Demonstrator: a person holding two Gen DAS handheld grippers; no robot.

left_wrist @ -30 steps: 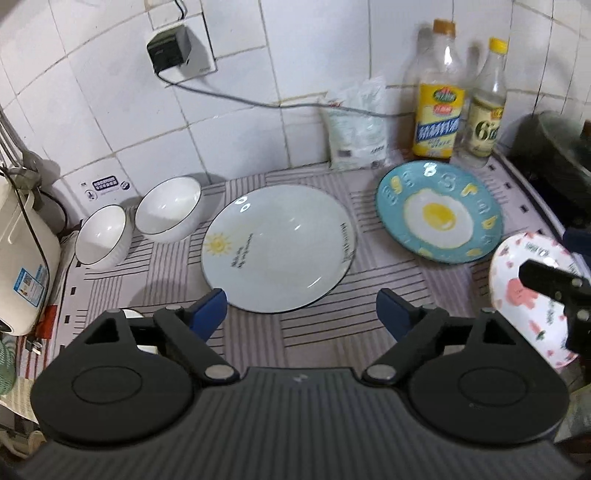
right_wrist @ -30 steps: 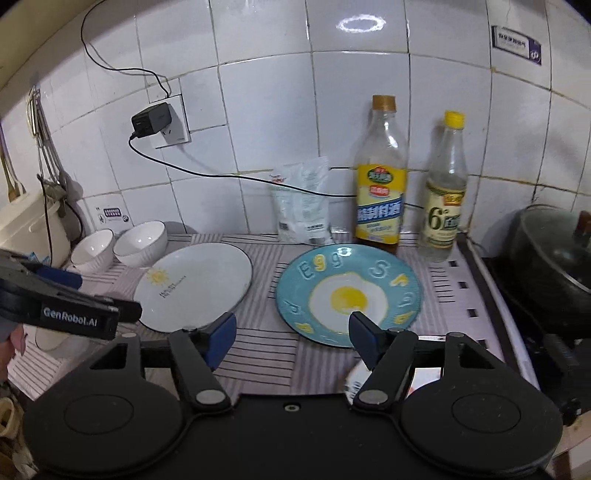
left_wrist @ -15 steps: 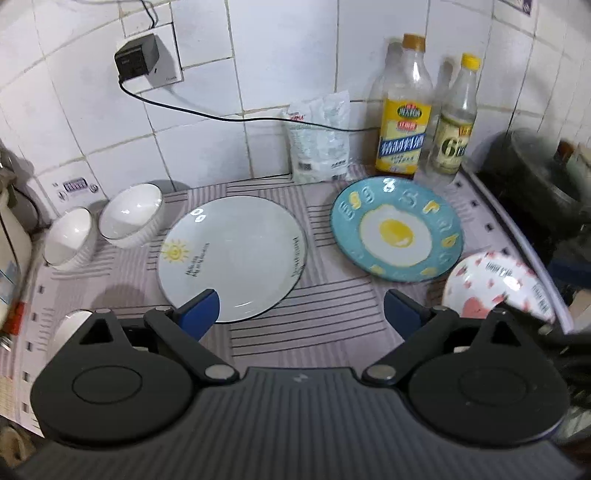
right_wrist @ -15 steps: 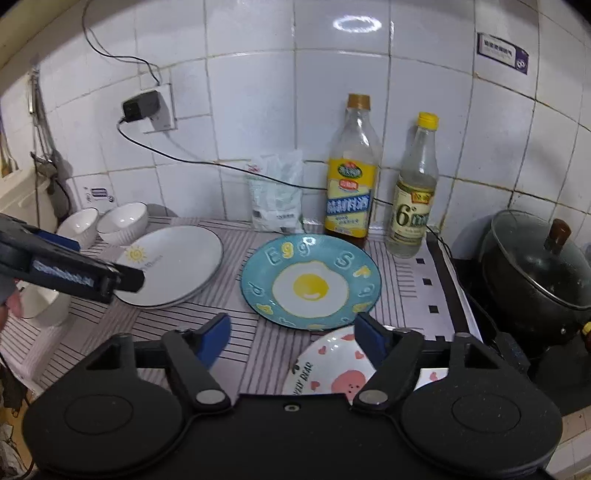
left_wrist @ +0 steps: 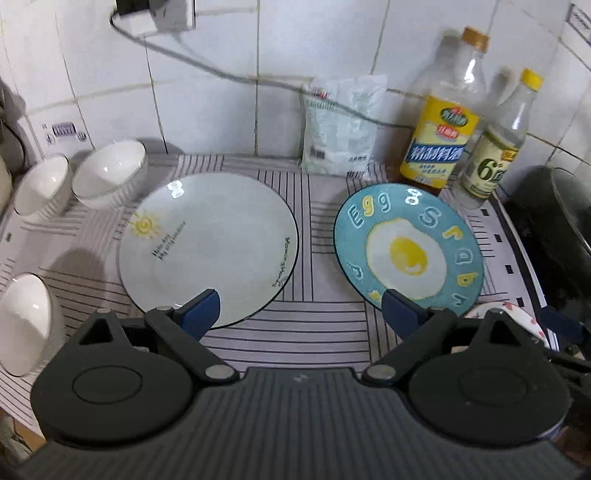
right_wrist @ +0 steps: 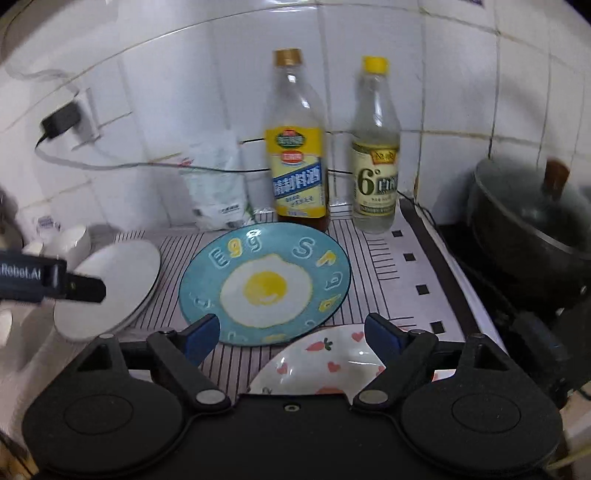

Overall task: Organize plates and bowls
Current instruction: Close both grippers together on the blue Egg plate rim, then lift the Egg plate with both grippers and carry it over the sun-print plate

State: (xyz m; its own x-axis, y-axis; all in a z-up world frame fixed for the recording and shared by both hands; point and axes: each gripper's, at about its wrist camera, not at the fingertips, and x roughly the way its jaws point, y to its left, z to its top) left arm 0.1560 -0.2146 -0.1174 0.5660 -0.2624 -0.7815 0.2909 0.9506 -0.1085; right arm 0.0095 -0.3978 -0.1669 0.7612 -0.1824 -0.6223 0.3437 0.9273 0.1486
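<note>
A white plate with a sun drawing (left_wrist: 210, 243) lies on the striped mat, with a blue fried-egg plate (left_wrist: 408, 251) to its right. A pink-patterned dish (right_wrist: 325, 363) lies at the front right. Two white bowls (left_wrist: 110, 179) stand at the back left and a third white bowl (left_wrist: 26, 323) at the front left. My left gripper (left_wrist: 301, 314) is open and empty above the mat's front, between the two plates. My right gripper (right_wrist: 291, 338) is open and empty, just over the pink dish and the blue plate's (right_wrist: 264, 282) near edge.
Two bottles (right_wrist: 297, 147) and a white bag (right_wrist: 218, 184) stand against the tiled wall. A dark lidded pot (right_wrist: 532, 218) sits on the stove at the right. A cable runs from a wall socket (left_wrist: 155, 13). The left gripper's body (right_wrist: 48, 280) shows in the right wrist view.
Both grippers have moved right and closer to the counter. The pink dish has come into view under my right gripper. Both stay open.
</note>
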